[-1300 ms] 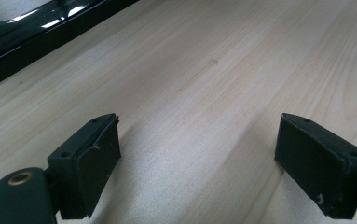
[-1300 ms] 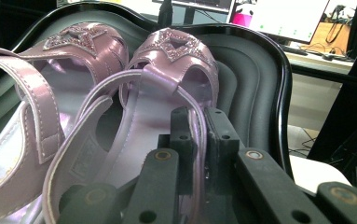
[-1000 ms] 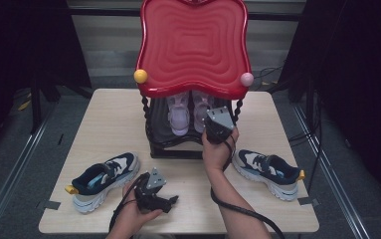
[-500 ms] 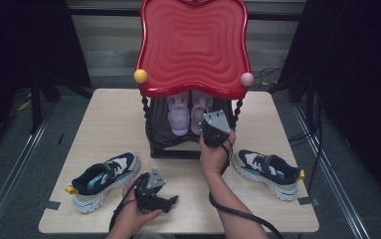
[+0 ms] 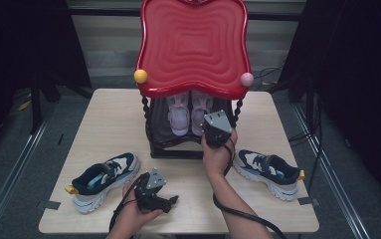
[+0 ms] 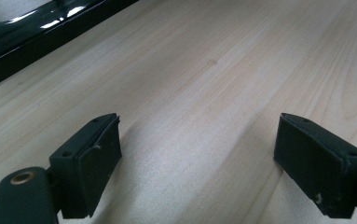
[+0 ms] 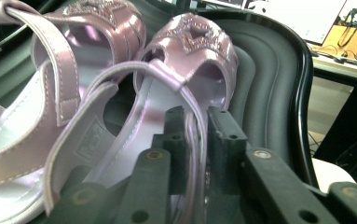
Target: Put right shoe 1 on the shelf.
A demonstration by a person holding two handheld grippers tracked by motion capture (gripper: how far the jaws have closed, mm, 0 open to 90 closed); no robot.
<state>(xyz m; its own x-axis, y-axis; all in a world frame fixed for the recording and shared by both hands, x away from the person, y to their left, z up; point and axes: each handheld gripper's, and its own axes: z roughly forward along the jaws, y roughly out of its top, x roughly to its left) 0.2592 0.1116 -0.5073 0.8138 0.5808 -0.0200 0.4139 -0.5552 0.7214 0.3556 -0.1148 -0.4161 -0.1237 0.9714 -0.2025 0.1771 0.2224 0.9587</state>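
Pink sandal [image 5: 200, 110], the right-hand one of a pair, sits on the lower black shelf of the red-topped shoe rack [image 5: 194, 47] at the far middle of the table [image 5: 106, 119]. Its twin [image 5: 178, 113] lies just beside it, to the left. In the high view the right gripper [image 5: 213, 130] reaches in at the rack's front right corner, right at that sandal's heel end. The left gripper [image 5: 174, 200] rests low on the table, in front of the rack and well apart from it. One blue-and-white sneaker [image 5: 104, 178] lies to the rack's front left, another [image 5: 270, 169] to its front right.

Left gripper view: the left gripper [image 6: 195, 158] has its jaws spread wide with nothing but bare wood between them, and the rack's glossy black base [image 6: 27, 32] runs across the top left corner.

Right gripper view: the right gripper [image 7: 195, 133] has its jaws pulled in narrow around the sandal's [image 7: 185, 70] thin heel strap [image 7: 192, 126]. They've just been easing open a touch, and the strap sits between the pads; I can't tell if they press on it. The other sandal [image 7: 50, 79] is to the left, both on the rack's ribbed black shelf [image 7: 269, 84].
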